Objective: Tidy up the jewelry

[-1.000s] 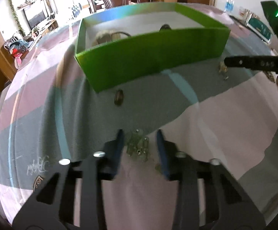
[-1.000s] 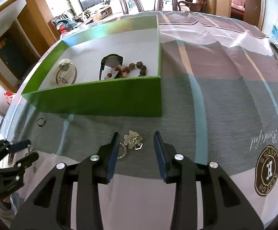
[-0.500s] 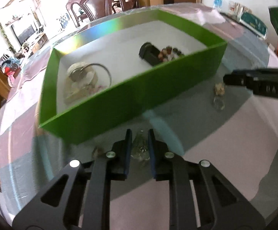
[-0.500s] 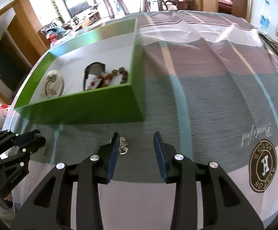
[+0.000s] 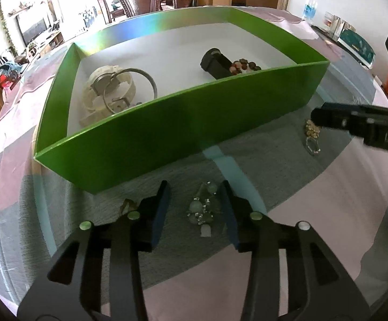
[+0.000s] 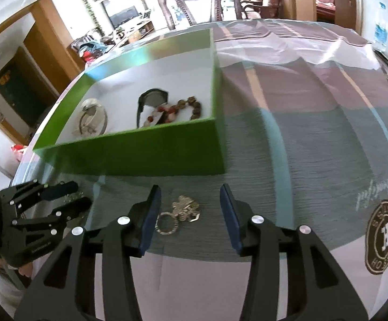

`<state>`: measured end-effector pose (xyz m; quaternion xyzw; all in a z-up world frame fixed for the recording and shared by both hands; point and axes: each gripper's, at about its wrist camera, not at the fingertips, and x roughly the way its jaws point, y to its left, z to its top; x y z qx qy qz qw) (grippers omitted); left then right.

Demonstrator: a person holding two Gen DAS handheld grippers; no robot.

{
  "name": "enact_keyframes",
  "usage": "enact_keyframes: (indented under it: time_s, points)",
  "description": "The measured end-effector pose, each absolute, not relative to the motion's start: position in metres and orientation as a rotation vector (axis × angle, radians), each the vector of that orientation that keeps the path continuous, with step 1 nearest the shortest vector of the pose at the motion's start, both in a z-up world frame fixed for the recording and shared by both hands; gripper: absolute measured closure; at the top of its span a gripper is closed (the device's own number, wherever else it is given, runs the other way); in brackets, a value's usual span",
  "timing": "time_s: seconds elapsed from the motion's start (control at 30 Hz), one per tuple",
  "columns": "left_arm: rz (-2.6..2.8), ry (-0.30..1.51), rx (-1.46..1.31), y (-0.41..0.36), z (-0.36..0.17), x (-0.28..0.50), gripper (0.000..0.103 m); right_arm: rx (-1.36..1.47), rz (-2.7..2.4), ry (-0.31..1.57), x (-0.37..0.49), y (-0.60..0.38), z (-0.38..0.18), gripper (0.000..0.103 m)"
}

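A green box [image 5: 183,123] with a white floor holds a cream watch with a metal bangle [image 5: 113,91], a black watch [image 5: 215,62] and a brown bead bracelet [image 5: 243,67]. My left gripper [image 5: 195,208] is open, its fingers either side of a pale green bead cluster [image 5: 203,208] lying on the cloth. A small brownish piece [image 5: 127,206] lies beside its left finger. My right gripper [image 6: 189,208] is open around a gold brooch with a ring [image 6: 183,211] on the cloth. The box also shows in the right wrist view [image 6: 140,157].
The table has a striped pink, grey and teal cloth [image 6: 314,133] with a brown round logo [image 6: 382,243]. Wooden chairs [image 6: 202,2] stand behind the table. A water bottle [image 5: 307,10] and boxes [image 5: 354,45] sit at the far right edge.
My left gripper had closed on the green bead cluster and lifted it toward the box; now it is open and the cluster lies on the cloth. My right gripper stays open at the brooch.
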<state>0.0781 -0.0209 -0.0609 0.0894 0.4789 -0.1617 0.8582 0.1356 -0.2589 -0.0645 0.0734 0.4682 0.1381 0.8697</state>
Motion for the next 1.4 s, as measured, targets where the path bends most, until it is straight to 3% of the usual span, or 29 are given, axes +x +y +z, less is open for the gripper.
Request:
enact_keyframes:
  time_s: [0.17, 0.23, 0.27, 0.43, 1.4]
  points:
    - [-0.335, 1.001, 0.183, -0.023, -0.062, 0.078, 0.064, 0.064, 0.263, 0.999, 0.133, -0.244, -0.074, 0.058]
    - [-0.338, 0.998, 0.183, -0.024, -0.061, 0.078, 0.075, 0.049, 0.277, 1.001, 0.131, -0.241, -0.074, 0.075]
    - [-0.341, 0.998, 0.183, -0.024, -0.061, 0.078, 0.078, 0.05, 0.282, 1.004, 0.131, -0.241, -0.073, 0.078]
    - [-0.336, 0.997, 0.176, -0.022, -0.06, 0.077, 0.086, 0.057, 0.279, 0.993, 0.128, -0.243, -0.072, 0.08]
    - [-0.286, 0.962, 0.174, -0.016, -0.052, 0.075, 0.086, 0.015, 0.251, 0.946, 0.125, -0.24, -0.064, 0.08]
